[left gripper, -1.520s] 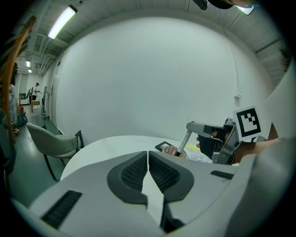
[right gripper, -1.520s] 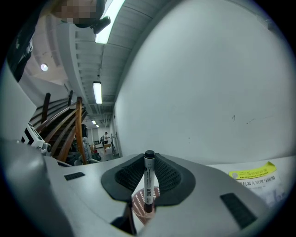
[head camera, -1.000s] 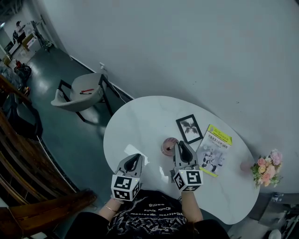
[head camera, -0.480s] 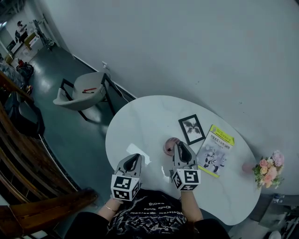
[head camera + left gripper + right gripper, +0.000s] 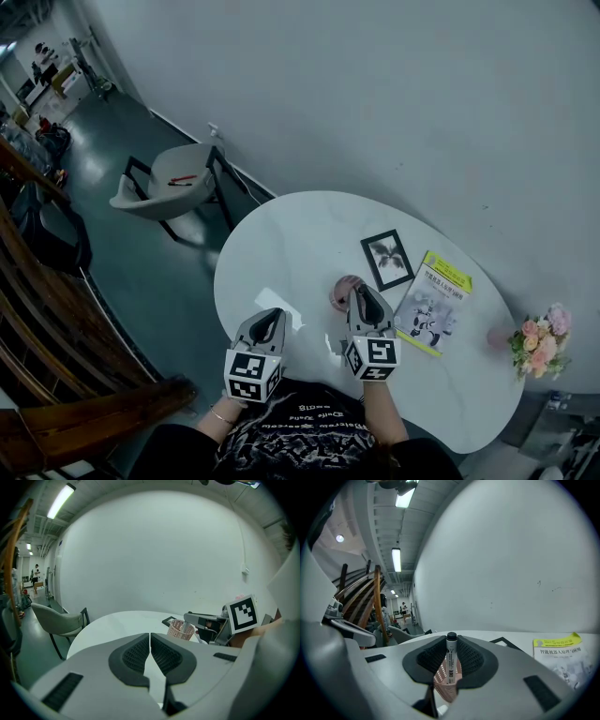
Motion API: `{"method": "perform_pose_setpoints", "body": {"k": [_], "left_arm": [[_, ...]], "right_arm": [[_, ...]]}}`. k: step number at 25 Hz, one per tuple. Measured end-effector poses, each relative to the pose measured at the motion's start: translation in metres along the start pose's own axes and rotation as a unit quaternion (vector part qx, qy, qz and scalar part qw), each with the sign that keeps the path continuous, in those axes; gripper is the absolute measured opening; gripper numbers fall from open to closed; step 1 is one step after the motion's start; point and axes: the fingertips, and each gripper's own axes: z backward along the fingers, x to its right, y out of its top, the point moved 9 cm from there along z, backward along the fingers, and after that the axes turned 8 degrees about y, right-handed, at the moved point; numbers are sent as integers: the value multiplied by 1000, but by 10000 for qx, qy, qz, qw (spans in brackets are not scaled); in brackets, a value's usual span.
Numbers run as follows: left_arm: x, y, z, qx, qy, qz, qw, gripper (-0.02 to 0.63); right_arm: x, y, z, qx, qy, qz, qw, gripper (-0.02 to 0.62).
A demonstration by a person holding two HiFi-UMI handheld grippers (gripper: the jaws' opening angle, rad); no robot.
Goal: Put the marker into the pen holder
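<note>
The right gripper (image 5: 451, 654) is clamped on the marker (image 5: 451, 660). In the right gripper view the marker stands at lower centre of the frame, its long axis upright between the two pads and its dark cap end uppermost. The left gripper (image 5: 150, 649) has its jaws pressed together with nothing between them. In the head view it sits at lower centre-left (image 5: 266, 321), well apart from the work. Directly below and just behind the marker in the right gripper view is the pink mesh holder (image 5: 446, 686). The marker's lower end overlaps the holder's rim, but whether the tip is already inside cannot be told. In the head view the right gripper (image 5: 361, 293) meets the right edge of the holder (image 5: 343, 292) near frame centre, so the right hand is the nearer one and the holder lies immediately under its jaws. Judgement: the coming move is a straight descent along the marker's own axis, followed by opening the jaws. Any tilt risks catching the rim. Farther up the table (image 5: 281, 239) lie a frame (image 5: 386, 259) and a booklet (image 5: 431, 302); both are clear of the path.
</note>
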Motion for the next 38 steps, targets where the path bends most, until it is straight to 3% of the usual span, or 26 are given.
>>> {"method": "perform_pose_setpoints", "body": {"k": [8, 11, 25, 38], "left_arm": [[-1, -3, 2, -35, 37, 9, 10000, 28], [1, -4, 2, -45, 22, 5, 10000, 28], [10, -14, 0, -257, -181, -192, 9993, 28], [21, -16, -4, -313, -417, -276, 9983, 28]], "right_arm": [[0, -1, -1, -44, 56, -150, 9999, 95], [3, -4, 0, -82, 46, -241, 9997, 133], [7, -6, 7, -191, 53, -372, 9991, 189], [18, -3, 33, -89, -308, -371, 9988, 224]]}}
